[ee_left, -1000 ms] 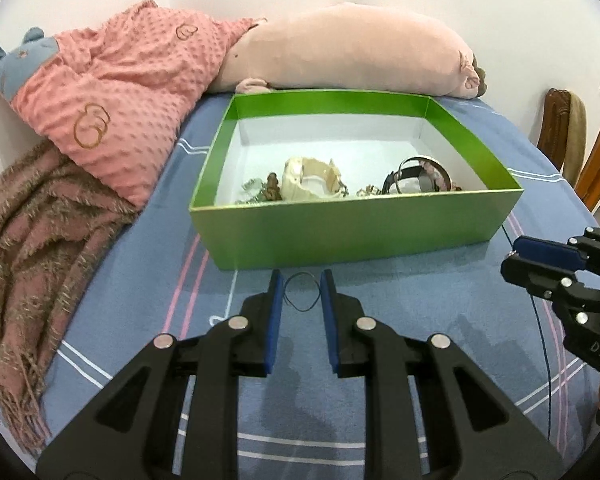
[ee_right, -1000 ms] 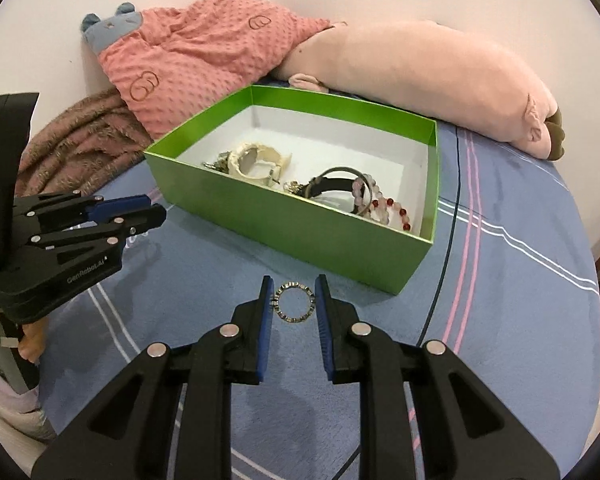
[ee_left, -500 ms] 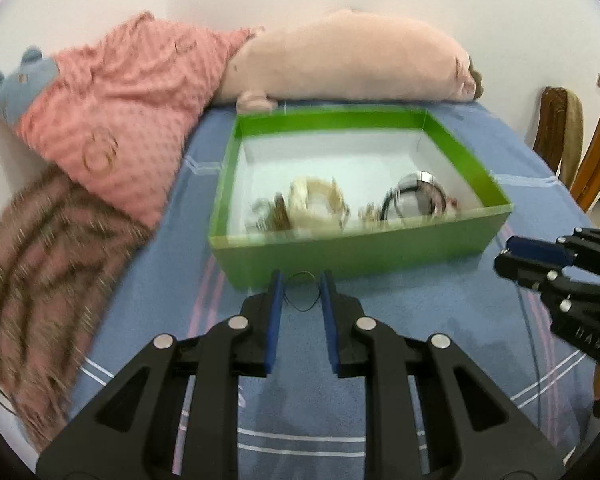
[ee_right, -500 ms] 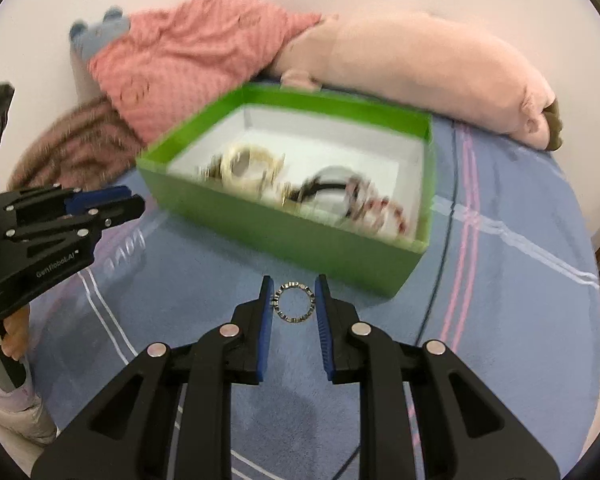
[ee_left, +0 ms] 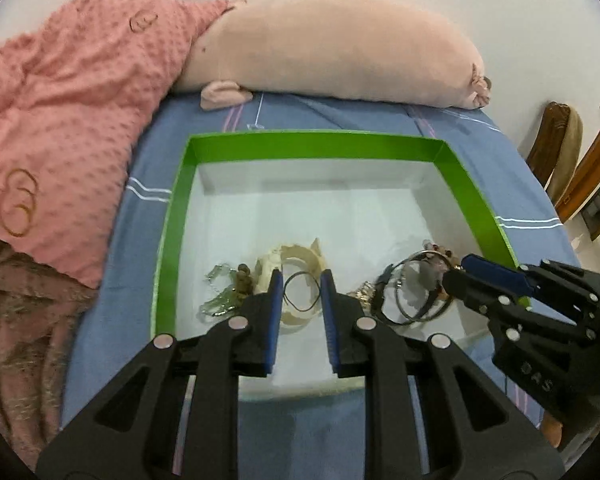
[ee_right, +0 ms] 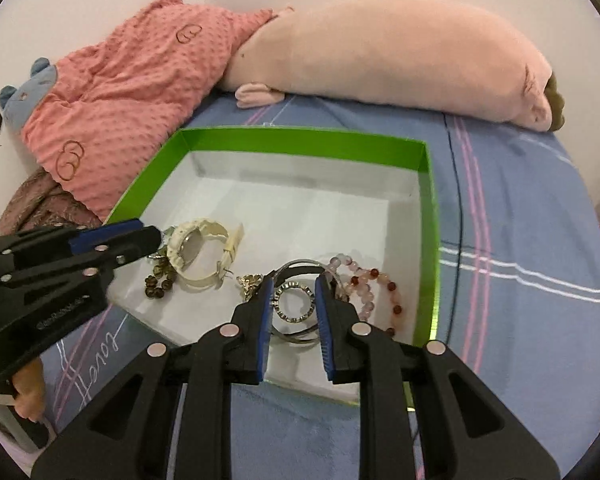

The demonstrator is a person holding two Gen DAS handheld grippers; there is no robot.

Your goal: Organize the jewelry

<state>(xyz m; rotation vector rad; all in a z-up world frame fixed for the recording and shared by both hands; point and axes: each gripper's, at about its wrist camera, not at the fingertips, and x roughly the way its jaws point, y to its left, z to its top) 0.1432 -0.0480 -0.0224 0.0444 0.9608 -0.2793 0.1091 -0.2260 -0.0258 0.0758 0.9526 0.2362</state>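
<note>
A green box (ee_left: pixel 172 216) (ee_right: pixel 430 204) with a white floor lies on the blue bedsheet. Inside it lie a cream bracelet (ee_left: pixel 304 256) (ee_right: pixel 204 240), silver bangles (ee_left: pixel 416 300), a pink and red bead bracelet (ee_right: pixel 364 280) and small dark pieces (ee_right: pixel 160 280). My left gripper (ee_left: pixel 300 290) hangs over the box's near left part, shut on a thin dark wire ring (ee_left: pixel 300 292). My right gripper (ee_right: pixel 292 300) hangs over the near right part, shut on a silver toothed ring (ee_right: pixel 294 302). Each gripper also shows in the other's view: right gripper (ee_left: pixel 460 270), left gripper (ee_right: pixel 144 236).
A pink dotted blanket (ee_left: pixel 60 120) and a brown throw (ee_left: pixel 16 320) lie left of the box. A long pink plush pillow (ee_left: pixel 332 48) lies along the wall behind it. A dark cable (ee_right: pixel 458 240) runs over the sheet on the right. A wooden chair (ee_left: pixel 556 148) stands beyond the bed.
Both grippers have moved forward from in front of the box to over its inside, each still holding its ring. The box now looks closer and lower in both views.
</note>
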